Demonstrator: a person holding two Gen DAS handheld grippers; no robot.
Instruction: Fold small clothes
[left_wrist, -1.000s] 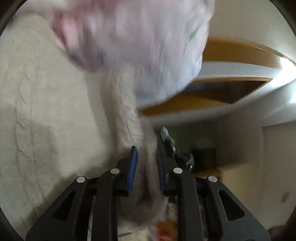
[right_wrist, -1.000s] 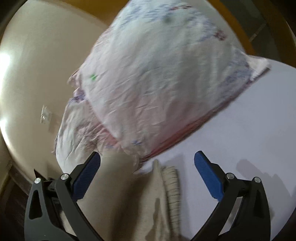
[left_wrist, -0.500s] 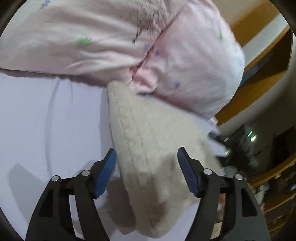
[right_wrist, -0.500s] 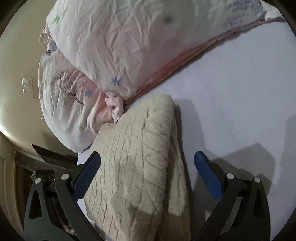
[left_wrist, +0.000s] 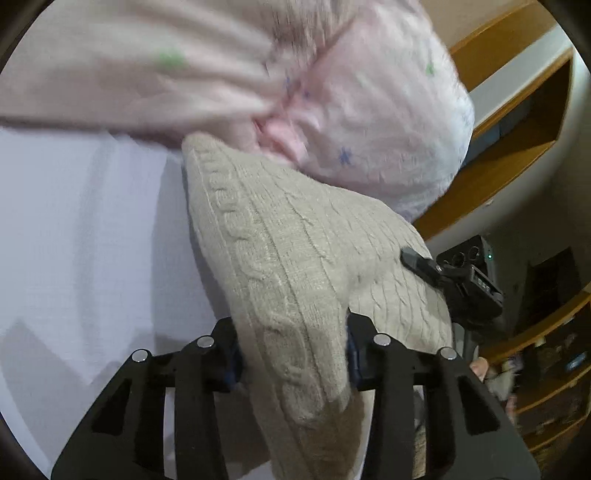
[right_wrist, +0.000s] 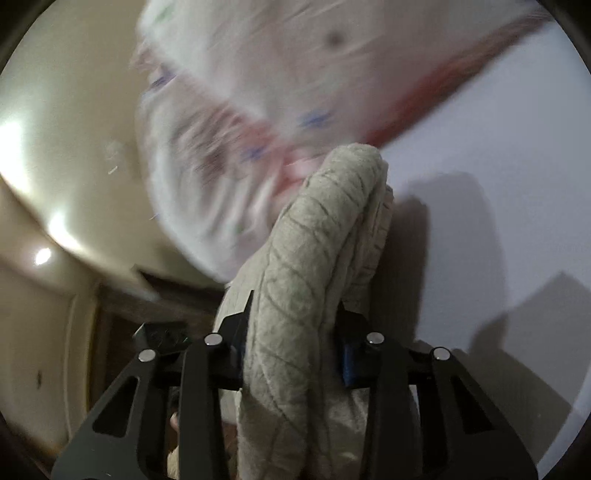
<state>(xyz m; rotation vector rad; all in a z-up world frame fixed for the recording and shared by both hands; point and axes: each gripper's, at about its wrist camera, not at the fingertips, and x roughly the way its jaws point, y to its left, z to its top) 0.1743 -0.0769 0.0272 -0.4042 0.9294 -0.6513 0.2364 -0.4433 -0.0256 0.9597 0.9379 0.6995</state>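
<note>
My left tongs are clamped on the beige knit sweater; my right tongs pinch a bunched fold of it too. It's lifted partly off the white bed sheet, its far end touching the pink pillows.

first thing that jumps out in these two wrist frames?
The beige cable-knit sweater, bunched up in the middle of both views. The left gripper and right gripper are each shut on it. Behind it sit pink patterned pillows, on a white sheet.
</note>
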